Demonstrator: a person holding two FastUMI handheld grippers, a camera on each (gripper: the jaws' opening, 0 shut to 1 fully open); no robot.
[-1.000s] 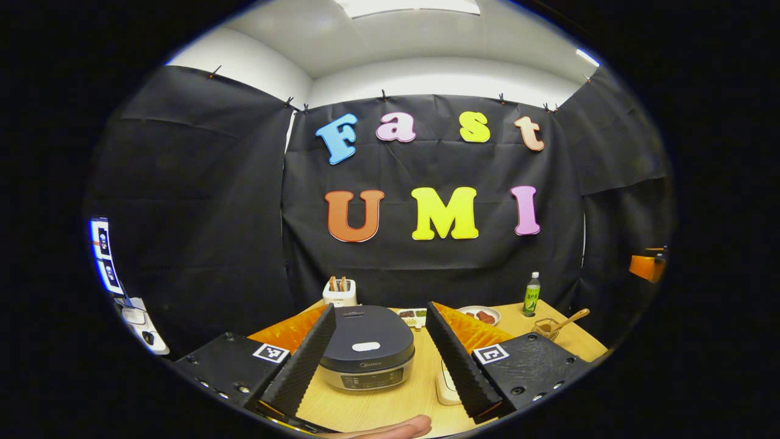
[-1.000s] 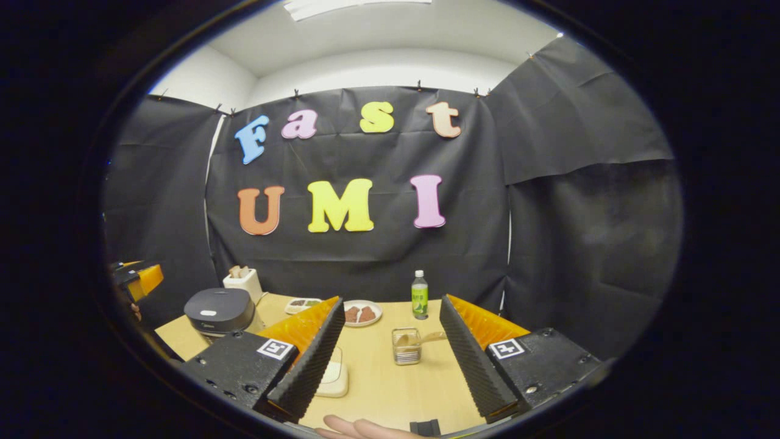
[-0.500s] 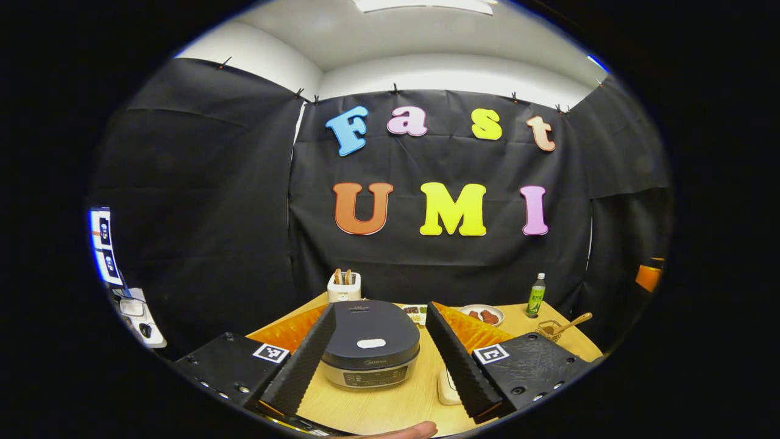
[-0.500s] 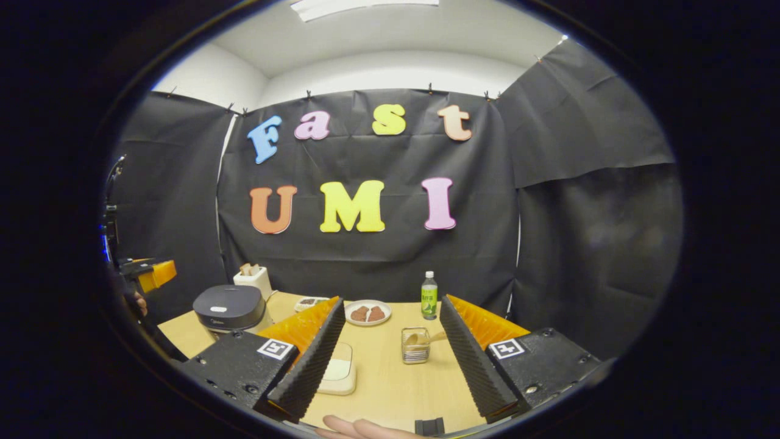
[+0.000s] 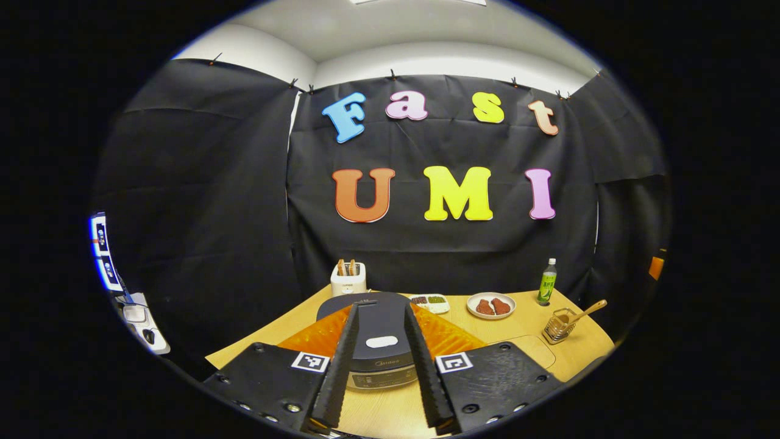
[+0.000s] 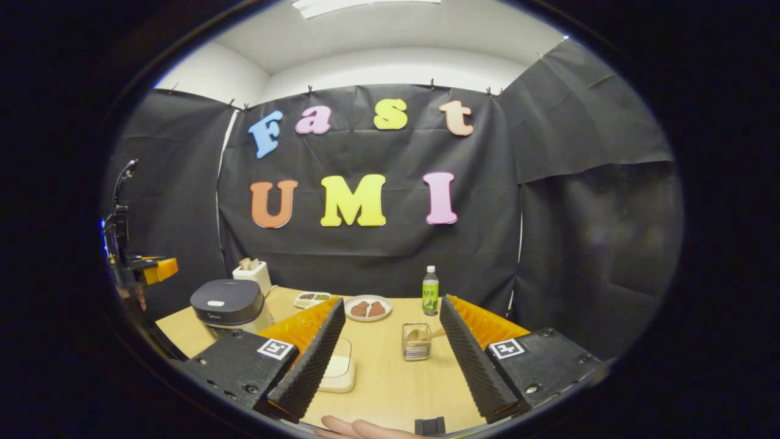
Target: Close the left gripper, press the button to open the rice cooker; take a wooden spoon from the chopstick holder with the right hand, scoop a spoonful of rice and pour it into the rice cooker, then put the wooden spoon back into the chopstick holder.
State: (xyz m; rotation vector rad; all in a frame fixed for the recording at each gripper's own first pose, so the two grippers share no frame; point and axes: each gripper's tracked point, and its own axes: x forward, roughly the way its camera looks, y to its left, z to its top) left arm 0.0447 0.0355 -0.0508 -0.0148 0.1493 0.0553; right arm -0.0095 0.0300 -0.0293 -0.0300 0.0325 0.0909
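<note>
The dark-lidded rice cooker [image 5: 381,360] stands shut on the wooden table, its white oval button [image 5: 382,342] facing up. My left gripper [image 5: 381,306] hovers just before it, its fingers drawn close with a narrow gap and nothing held. In the right gripper view the cooker [image 6: 228,305] stands at the left, with the left gripper [image 6: 152,268] beside it. The wire chopstick holder [image 6: 417,344] holds the wooden spoon [image 6: 420,334] straight ahead of my right gripper [image 6: 391,302], which is wide open and empty. Holder [image 5: 557,328] and spoon [image 5: 585,311] sit far right.
A white toaster [image 5: 348,277] stands behind the cooker. A divided dish [image 5: 429,300], a plate of meat [image 5: 491,306] and a green bottle [image 5: 548,281] line the back. A flat white container [image 6: 338,366] lies by my right gripper's left finger. A hand [image 6: 353,427] shows at the bottom.
My left gripper's fingers have drawn much closer together and it has moved toward the rice cooker. The right gripper has barely moved and stays wide open.
</note>
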